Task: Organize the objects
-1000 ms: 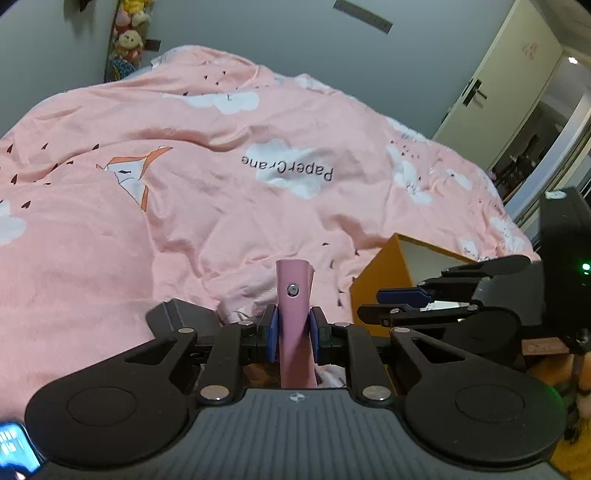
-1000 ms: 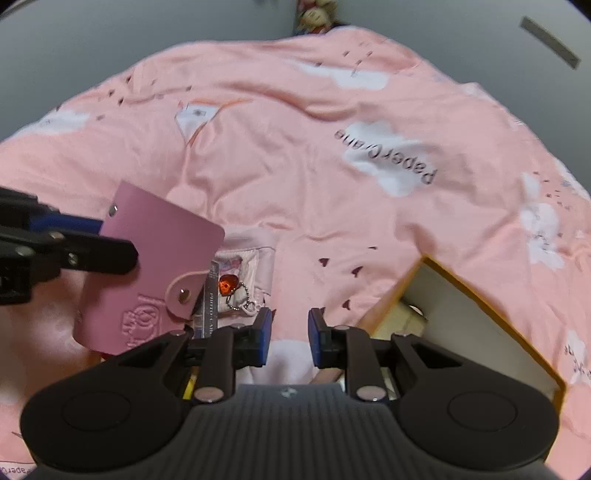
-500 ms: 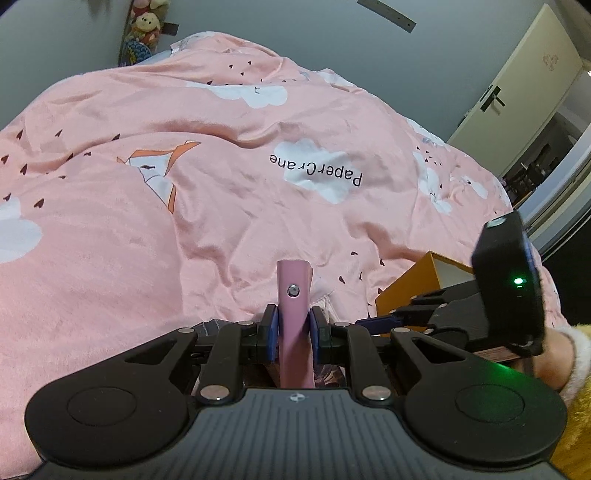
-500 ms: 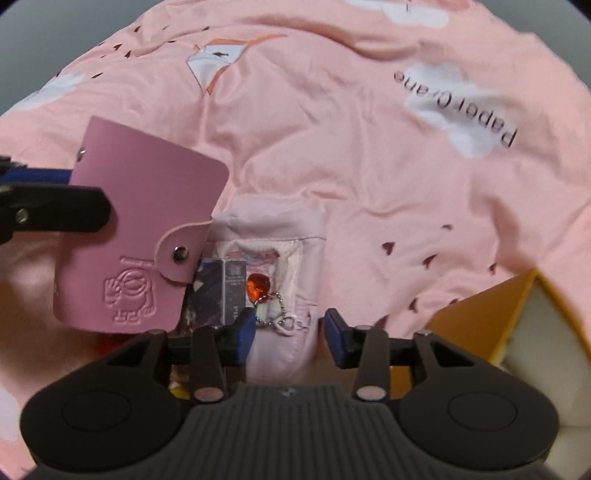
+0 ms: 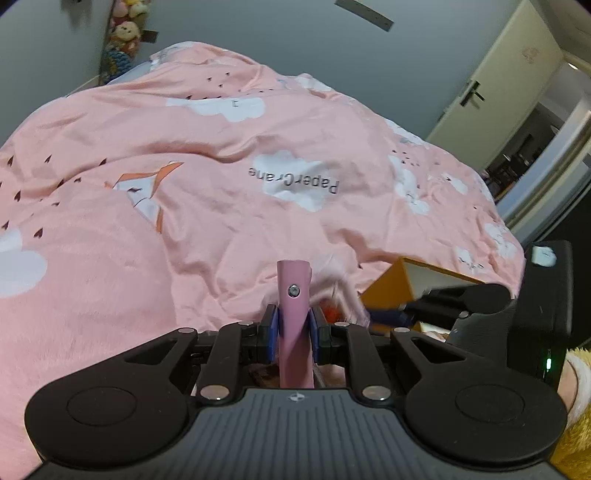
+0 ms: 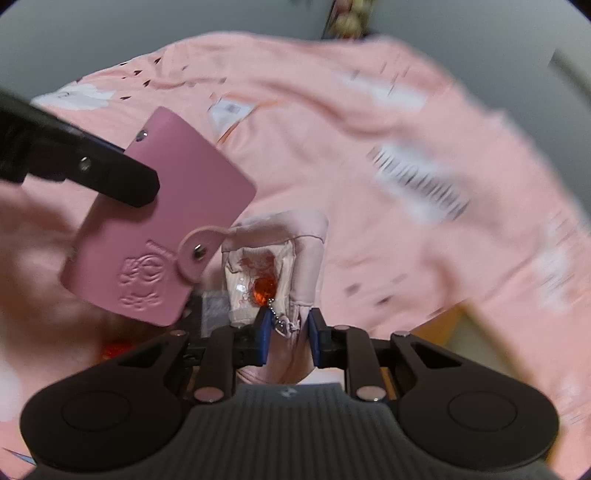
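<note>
My left gripper (image 5: 294,325) is shut on a pink snap card holder (image 5: 293,295), held edge-on above the bed. In the right wrist view the same card holder (image 6: 159,221) hangs at the left from a black finger (image 6: 110,173). My right gripper (image 6: 288,328) has its jaws closing on a pale pink pouch (image 6: 306,258), whose fabric sits pinched between the blue pads. A red gem charm (image 6: 264,290) on a bead chain dangles on the pouch's front. This view is blurred by motion.
A pink duvet (image 5: 221,184) with white clouds covers the bed. An open orange box (image 5: 384,295) lies on it at the right, behind the right gripper's fingers (image 5: 406,315). Plush toys (image 5: 125,33) hang at the far wall and a door (image 5: 491,92) stands at the right.
The right gripper opened over the pouch, then closed on it; the pouch now stands up between the pads. The left gripper rose a little with the card holder.
</note>
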Demonstrator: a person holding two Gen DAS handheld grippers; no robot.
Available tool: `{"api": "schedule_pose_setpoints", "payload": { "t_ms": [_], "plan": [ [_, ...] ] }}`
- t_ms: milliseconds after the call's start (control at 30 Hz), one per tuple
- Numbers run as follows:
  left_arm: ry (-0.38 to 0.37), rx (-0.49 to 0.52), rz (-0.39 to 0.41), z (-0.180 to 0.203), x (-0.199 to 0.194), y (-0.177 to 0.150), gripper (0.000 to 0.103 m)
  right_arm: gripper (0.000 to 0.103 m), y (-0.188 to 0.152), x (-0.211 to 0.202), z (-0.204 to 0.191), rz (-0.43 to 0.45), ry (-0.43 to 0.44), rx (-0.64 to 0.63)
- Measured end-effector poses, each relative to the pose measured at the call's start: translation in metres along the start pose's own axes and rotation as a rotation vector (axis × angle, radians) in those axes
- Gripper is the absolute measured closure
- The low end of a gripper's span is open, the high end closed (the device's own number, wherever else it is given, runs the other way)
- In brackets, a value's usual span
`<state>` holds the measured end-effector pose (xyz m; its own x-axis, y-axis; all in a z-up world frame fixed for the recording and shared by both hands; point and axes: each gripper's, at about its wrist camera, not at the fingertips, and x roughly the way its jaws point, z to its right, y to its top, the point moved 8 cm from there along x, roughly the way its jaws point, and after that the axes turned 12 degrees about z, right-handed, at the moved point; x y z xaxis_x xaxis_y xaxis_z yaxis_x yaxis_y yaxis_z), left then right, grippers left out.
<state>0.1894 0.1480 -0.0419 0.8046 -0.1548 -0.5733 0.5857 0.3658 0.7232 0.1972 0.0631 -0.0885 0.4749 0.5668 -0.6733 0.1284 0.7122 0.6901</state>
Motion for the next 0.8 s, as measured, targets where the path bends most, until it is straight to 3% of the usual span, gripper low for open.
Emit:
{"api": "schedule_pose_setpoints", "payload": {
  "t_ms": [200,433,633,800],
  "plan": [
    [-0.065,0.028,0.018,0.034,-0.018,0.009,0.084,0.081,0.012,-0.046,0.022,0.112,-0.075,0.046],
    [-0.184,0.055,0.038,0.087,-0.031,0.015,0.084,0.081,0.003,-0.121,0.074,0.228,-0.093,0.309],
    [-0.289,0.083,0.005,0.136,-0.025,0.008,0.084,0.081,-0.036,-0.17,0.117,0.284,-0.146,0.559],
    [-0.317,0.115,-0.05,0.166,-0.003,-0.011,0.084,0.081,-0.087,-0.186,0.134,0.27,-0.201,0.727]
  ]
}}
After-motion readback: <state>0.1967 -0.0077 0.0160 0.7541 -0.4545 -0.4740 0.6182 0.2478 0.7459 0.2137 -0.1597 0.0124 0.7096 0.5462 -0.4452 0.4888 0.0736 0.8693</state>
